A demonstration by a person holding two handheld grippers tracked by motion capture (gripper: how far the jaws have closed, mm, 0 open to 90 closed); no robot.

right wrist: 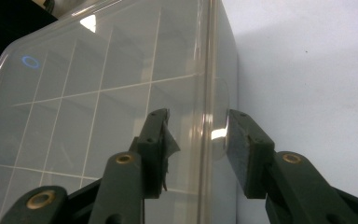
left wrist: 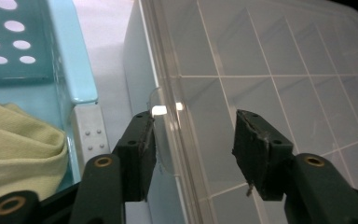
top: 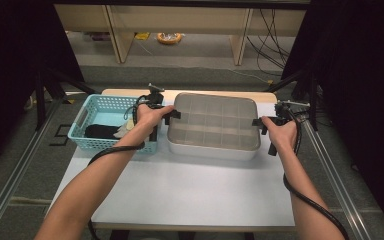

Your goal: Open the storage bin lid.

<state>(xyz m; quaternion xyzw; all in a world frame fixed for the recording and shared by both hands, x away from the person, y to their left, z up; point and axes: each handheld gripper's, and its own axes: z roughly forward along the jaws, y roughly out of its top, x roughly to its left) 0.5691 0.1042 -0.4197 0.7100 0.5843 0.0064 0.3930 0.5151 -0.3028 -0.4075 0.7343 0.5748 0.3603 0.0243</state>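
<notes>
I see one clear lidded white compartment box (top: 213,125); my left claw (top: 174,114) at 9 o'clock and right claw (top: 258,122) at 3 o'clock both straddle its lid edge, spread, not pinching

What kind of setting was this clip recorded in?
Probably a lab or recording studio: a white table hemmed in by black curtains, metal rails on a carpeted floor, and loose cables beside plain wooden furniture behind.

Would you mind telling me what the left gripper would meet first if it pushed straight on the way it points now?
Most likely the clear lid of the white divided box: the left gripper has its jaws astride the lid's edge and small tab, not yet pressing. Depth is hard to judge.
</notes>
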